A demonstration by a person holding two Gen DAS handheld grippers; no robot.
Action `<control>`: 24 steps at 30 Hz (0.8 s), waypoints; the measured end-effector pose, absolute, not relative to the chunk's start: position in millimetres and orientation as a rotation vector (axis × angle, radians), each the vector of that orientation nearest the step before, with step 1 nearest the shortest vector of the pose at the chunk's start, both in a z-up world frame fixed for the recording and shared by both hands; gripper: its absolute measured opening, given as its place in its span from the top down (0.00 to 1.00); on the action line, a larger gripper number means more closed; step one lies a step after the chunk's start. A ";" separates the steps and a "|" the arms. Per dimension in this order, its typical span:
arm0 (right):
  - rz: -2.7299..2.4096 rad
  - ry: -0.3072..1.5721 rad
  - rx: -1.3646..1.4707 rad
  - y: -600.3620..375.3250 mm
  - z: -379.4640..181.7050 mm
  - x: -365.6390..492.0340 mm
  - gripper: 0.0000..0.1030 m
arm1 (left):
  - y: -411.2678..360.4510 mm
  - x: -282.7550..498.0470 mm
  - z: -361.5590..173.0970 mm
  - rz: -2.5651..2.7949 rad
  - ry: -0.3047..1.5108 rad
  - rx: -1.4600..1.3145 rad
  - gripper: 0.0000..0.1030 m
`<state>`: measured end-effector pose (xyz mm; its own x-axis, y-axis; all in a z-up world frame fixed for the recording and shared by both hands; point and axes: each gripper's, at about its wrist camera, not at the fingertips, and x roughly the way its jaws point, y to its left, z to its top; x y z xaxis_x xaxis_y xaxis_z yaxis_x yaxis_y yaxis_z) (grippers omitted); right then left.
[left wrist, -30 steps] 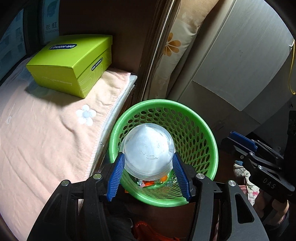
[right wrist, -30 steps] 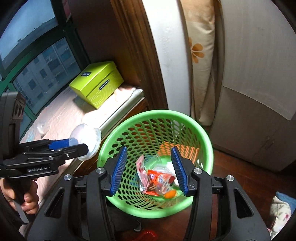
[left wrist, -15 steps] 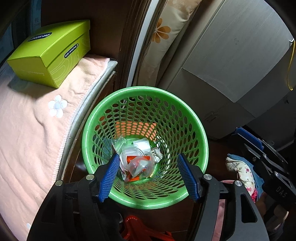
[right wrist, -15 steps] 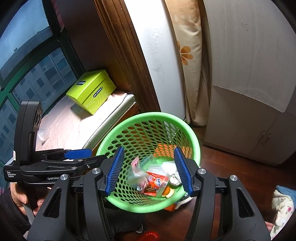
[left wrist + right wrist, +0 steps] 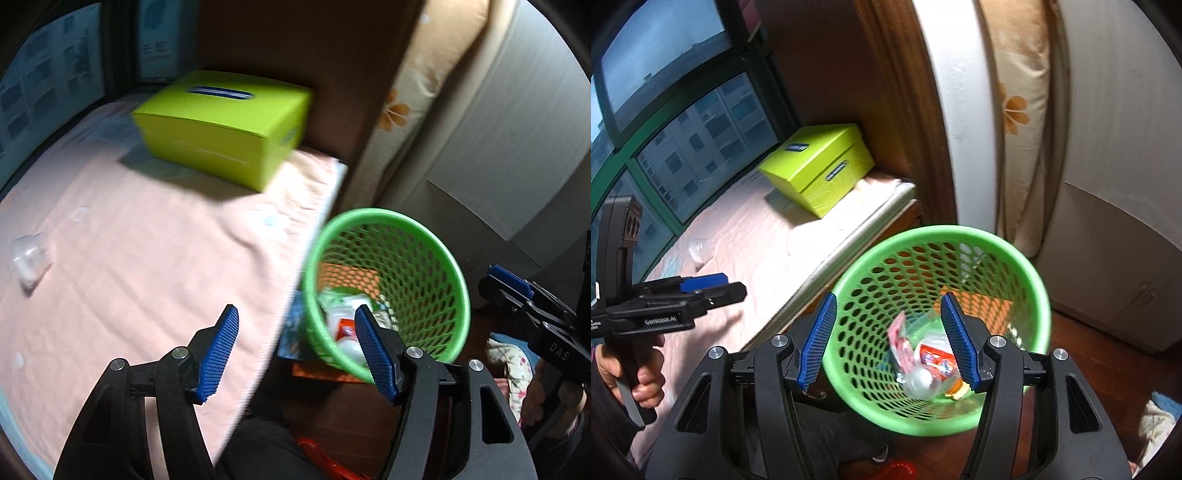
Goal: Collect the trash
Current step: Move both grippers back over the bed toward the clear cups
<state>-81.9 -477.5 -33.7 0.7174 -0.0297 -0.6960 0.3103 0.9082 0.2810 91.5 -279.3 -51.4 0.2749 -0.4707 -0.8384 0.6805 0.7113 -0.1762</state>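
The basket [image 5: 938,332] stands on the floor just right of the bed [image 5: 129,280]; wrappers [image 5: 923,365] lie in its bottom; a box [image 5: 221,125] sits on the bed's far end; a small cup [image 5: 27,258] lies far left on it.

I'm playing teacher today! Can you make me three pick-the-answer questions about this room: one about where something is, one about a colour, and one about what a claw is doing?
1. Where is the clear cup?
A. in the bin
B. on the pink blanket
C. on the box

2. What colour is the bin?
A. green
B. blue
C. red

3. What is in the left claw?
A. a cup
B. a wrapper
C. nothing

Answers:
1. B, it lies alone on the blanket, far from the bin.
2. A, its holey wall and rim are bright green.
3. C, its blue pads stand apart with nothing between them.
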 end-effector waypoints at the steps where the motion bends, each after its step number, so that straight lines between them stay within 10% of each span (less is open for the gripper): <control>1: -0.180 0.755 0.390 -471.7 -33.2 -75.6 0.43 | -267.5 97.7 -49.7 -0.756 1.025 0.226 0.39; 24: 0.057 0.810 0.256 -357.1 -28.8 49.6 0.33 | -86.6 252.9 -51.0 -0.355 0.998 0.045 0.39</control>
